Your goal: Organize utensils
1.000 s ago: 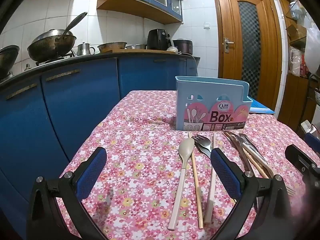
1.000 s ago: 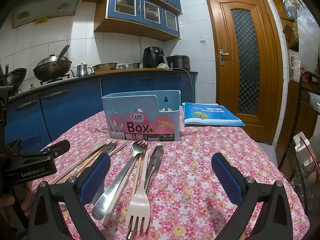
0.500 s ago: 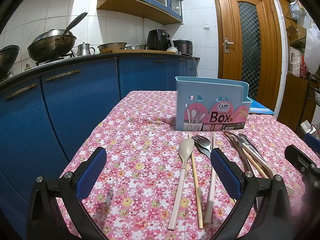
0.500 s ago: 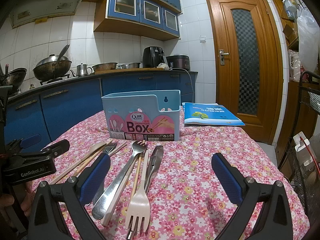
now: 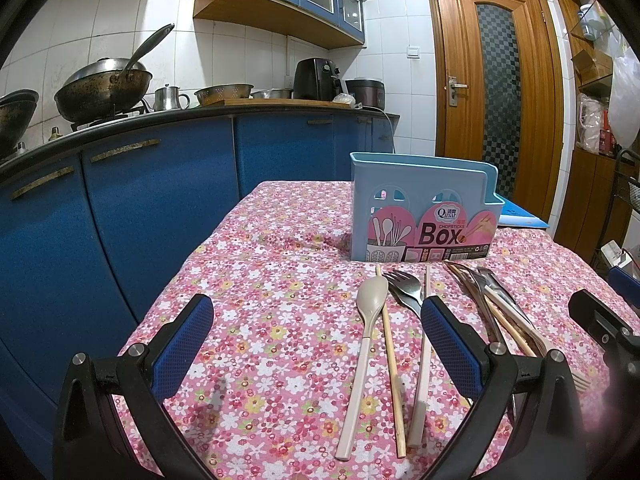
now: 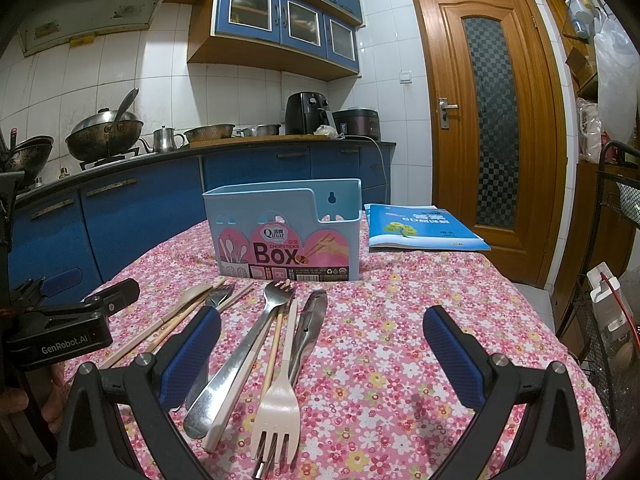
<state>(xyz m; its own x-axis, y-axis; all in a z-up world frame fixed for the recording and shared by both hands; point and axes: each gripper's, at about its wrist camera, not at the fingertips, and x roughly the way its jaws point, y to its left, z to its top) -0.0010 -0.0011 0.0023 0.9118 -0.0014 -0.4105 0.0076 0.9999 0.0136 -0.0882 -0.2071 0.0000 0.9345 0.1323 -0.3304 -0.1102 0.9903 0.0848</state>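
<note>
We hold the left gripper (image 5: 316, 344) and the right gripper (image 6: 322, 354) with fingers spread wide, empty, above the cloth (image 6: 400, 320). Between and ahead lie the utensils: spoon (image 5: 366, 328), chopsticks (image 5: 390, 360), forks (image 6: 276, 412). Beyond them stands the box (image 6: 286, 236).

Light-blue chopsticks box (image 6: 286, 236), upright on floral tablecloth, empty as far as visible, pink label facing near side. In front, flat and roughly parallel: beige spoon (image 5: 366, 336), wooden chopsticks (image 5: 390, 364), steel fork (image 6: 244, 348), cream plastic fork (image 6: 278, 408), steel tongs (image 6: 310, 324), partly overlapping.
</note>
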